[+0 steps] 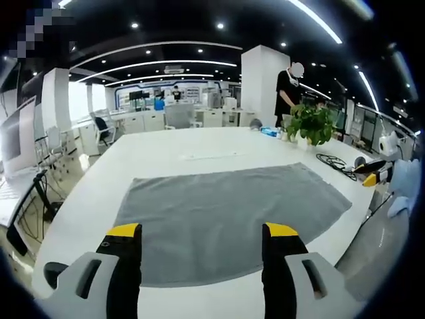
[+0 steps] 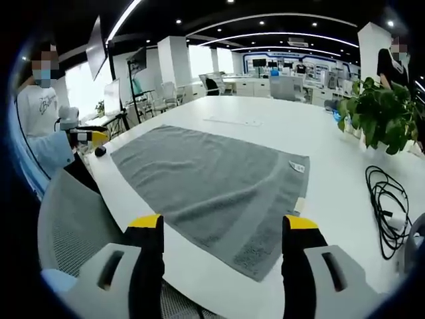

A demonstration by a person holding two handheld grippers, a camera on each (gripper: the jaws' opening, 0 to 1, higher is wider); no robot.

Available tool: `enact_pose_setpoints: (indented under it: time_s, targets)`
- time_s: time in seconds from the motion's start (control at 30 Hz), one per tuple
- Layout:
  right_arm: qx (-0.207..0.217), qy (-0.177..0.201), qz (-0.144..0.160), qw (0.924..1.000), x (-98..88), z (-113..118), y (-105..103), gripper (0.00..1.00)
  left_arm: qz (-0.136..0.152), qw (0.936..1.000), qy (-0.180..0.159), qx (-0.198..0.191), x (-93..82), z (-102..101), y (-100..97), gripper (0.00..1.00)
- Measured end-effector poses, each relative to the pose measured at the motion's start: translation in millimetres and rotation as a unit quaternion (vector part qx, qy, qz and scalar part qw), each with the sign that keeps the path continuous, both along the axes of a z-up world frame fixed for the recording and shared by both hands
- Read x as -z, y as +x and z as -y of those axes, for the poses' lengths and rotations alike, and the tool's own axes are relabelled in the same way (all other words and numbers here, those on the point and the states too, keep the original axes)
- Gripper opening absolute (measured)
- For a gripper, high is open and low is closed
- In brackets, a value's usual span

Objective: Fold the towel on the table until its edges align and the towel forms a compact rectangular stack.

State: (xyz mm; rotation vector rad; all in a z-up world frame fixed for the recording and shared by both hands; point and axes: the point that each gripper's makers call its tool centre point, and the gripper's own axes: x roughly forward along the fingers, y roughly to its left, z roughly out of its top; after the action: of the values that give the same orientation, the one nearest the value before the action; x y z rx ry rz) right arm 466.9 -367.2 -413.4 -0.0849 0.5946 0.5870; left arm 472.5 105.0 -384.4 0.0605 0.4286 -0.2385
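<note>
A: So, where is the towel (image 1: 229,222) lying?

B: It is lying flat and unfolded on the white surface (image 1: 166,149), filling the middle of the left gripper view, with its near hem running just above the left claw (image 1: 203,232). In the right gripper view it is stretching from upper left to lower right, one corner (image 2: 262,266) pointing toward the right claw (image 2: 222,229) and a small label (image 2: 297,166) showing at the right edge.

A: And the claws?

B: Both are hovering with jaws spread wide and gripping nothing. The other gripper is peeking in at the right edge of the left view (image 1: 372,174).

A: How is that cloth going to behave?

B: I'm guessing soft, limp and light, with a terry nap that is unlikely to slip. It is likely to sag and drag, so pinching two corners of one short hem looks best, lifting both evenly.

A: Anything in the way?

B: A black cable (image 2: 385,206) and a plant (image 2: 375,113) are sitting at the right, apart from the towel.
</note>
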Motion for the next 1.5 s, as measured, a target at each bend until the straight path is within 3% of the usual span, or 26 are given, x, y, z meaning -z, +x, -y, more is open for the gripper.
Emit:
enact_pose_setpoints:
  time_s: [0.6, 1.07, 1.5]
  targets:
    - [0.0, -0.004, -0.001, 1.0, -0.9, 4, 1, 0.73, 0.007, 0.9999, 0.006, 0.009, -3.3, 11, -1.0, 0.76]
    - [-0.001, -0.006, -0.001, 1.0, -0.6, 6, 1, 0.73, 0.006, 0.9999, 0.009, -0.009, -5.6, -11, -11.4, 0.76]
    - [-0.002, -0.008, -0.001, 1.0, -1.4, 4, 5, 0.73, 0.013, 0.9997, 0.013, 0.017, -8.9, 12, -3.3, 0.76]
